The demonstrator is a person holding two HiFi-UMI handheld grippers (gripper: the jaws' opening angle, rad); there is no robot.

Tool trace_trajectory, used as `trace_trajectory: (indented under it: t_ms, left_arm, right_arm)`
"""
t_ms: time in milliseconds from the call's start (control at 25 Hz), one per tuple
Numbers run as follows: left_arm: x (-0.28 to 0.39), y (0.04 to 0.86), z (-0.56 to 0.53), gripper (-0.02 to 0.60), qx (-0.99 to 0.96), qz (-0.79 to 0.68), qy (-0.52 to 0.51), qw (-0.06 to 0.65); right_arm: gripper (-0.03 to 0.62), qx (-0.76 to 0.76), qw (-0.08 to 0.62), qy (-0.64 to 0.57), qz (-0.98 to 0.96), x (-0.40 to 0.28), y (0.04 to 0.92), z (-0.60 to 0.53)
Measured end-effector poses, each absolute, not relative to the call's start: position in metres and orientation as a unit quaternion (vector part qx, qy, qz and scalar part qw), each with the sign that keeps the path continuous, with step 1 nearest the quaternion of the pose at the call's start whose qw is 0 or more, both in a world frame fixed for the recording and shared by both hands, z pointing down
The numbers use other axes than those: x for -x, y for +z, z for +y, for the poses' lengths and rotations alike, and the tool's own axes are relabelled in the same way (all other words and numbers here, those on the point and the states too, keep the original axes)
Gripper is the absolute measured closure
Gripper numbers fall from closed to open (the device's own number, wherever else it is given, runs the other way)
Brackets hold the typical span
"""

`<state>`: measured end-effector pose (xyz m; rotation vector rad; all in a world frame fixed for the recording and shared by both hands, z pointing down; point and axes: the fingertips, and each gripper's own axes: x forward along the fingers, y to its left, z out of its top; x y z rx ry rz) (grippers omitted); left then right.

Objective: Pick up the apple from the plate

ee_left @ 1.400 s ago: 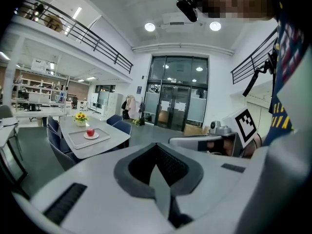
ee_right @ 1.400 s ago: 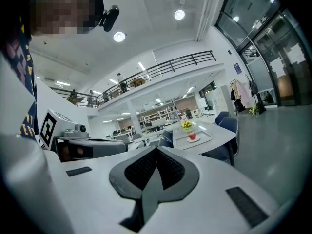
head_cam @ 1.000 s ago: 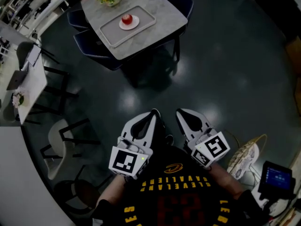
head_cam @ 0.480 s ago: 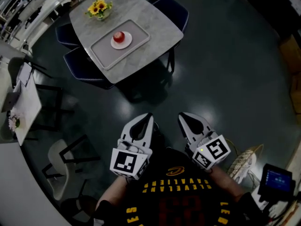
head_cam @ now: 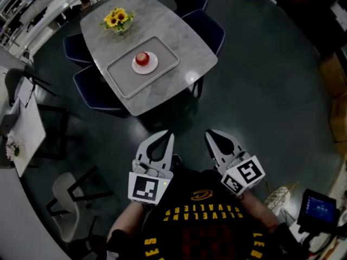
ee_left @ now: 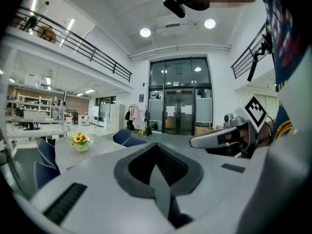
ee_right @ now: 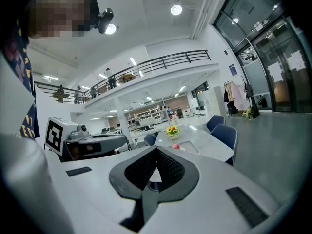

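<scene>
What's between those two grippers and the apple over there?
Mostly bare floor, then the table edge and the tray around the apple's plate, seen in the head view.

Sunflowers [head_cam: 117, 19] on grey table [head_cam: 184, 47] w/ tray [head_cam: 122, 76], blue chairs [head_cam: 209, 30] round it.

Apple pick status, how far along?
Done: nothing yet; the apple sits on its plate, on the tray on the table. In hand: only the approach; left gripper and right gripper are shut and empty, with floor between them and the table. Left: reach the table, open a gripper, close on the apple, lift.
</scene>
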<state>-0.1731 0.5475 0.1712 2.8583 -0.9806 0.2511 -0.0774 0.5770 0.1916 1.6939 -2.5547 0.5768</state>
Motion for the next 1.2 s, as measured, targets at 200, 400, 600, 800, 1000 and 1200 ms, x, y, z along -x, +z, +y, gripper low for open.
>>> trace_trajectory:
  t_ms: [200,400,600,800,1000,1200]
  left_arm:
    - [0.177,0.169,0.520,0.581,-0.935,-0.342,0.082,0.043]
    - [0.171,0.171,0.495,0.581,-0.921,-0.377,0.079,0.053]
    - [0.153,0.176,0.466,0.581,-0.904,-0.416,0.084,0.057]
    - [0.123,0.177,0.429,0.581,-0.885,-0.453,0.087,0.059]
    - [0.109,0.191,0.403,0.581,-0.857,-0.501,0.098,0.071]
    - [0.116,0.203,0.388,0.581,-0.828,-0.546,0.097,0.080]
  right_arm:
    - [0.589,-0.534,0.008,0.188,-0.824,0.073,0.191,0.550]
    - [0.589,-0.511,0.001,0.205,-0.835,0.061,0.197,0.519]
    - [0.589,-0.485,-0.010,0.205,-0.850,0.035,0.199,0.473]
    - [0.589,-0.453,-0.012,0.216,-0.865,0.001,0.202,0.425]
    - [0.589,-0.423,-0.007,0.241,-0.873,-0.025,0.212,0.387]
    - [0.589,-0.401,0.007,0.260,-0.878,-0.035,0.233,0.360]
